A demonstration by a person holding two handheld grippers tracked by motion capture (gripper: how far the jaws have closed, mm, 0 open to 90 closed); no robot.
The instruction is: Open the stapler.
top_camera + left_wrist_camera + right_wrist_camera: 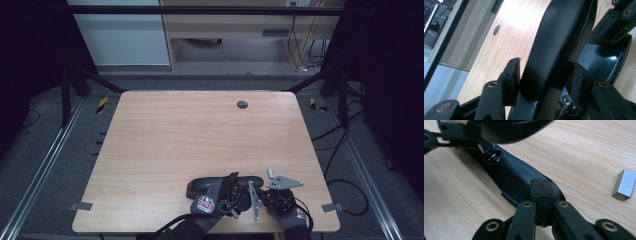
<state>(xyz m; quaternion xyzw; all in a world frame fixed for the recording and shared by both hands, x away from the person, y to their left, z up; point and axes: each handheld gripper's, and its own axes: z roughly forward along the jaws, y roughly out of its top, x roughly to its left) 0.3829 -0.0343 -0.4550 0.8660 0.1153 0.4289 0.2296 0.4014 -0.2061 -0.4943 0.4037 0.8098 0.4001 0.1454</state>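
Black stapler (225, 183), apparently swung open, near the table's (200, 130) front edge toward its right corner: left gripper (544, 75) clamps the raised upper arm, right gripper (541, 195), jaws closed, pins the base for loading; staple block (624, 184) waits beside.

Left gripper (234, 192) fingers (512, 75) partly apart, right gripper (260, 192) fingers (537, 192) pressed together, gloved hands side by side
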